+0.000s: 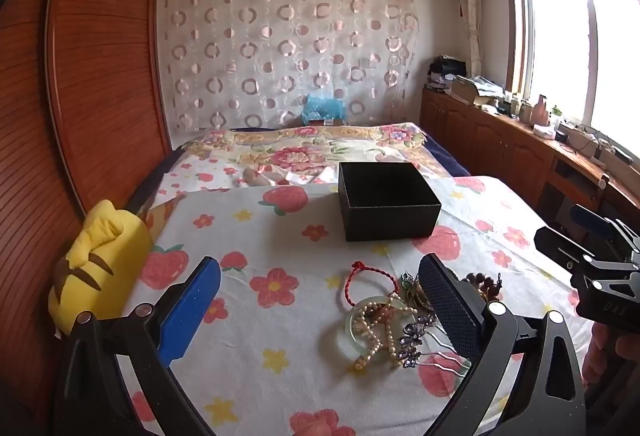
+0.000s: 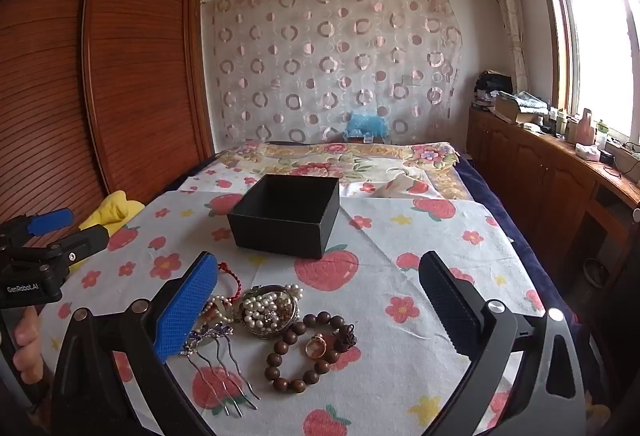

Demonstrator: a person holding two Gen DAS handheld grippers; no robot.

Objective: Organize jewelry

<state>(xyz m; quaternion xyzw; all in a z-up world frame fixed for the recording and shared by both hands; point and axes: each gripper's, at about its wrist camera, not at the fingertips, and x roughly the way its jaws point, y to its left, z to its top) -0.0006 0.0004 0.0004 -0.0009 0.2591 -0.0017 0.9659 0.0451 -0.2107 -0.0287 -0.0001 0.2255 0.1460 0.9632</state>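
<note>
An open, empty black box stands on the strawberry-print cloth. Nearer lies a heap of jewelry: a red cord bracelet, a pale jade bangle tangled with a pearl strand, and a purple hair comb. Beside them are a round pearl-covered piece, a brown wooden bead bracelet and a gold ring. My left gripper hovers open above the heap's left side, touching nothing. My right gripper hovers open above its right side, also holding nothing.
A yellow plush toy lies at the cloth's left edge by the wooden wardrobe. A bed with a floral blanket stretches behind the box. Wooden cabinets topped with clutter run along the right under the window. Each gripper appears at the other view's side.
</note>
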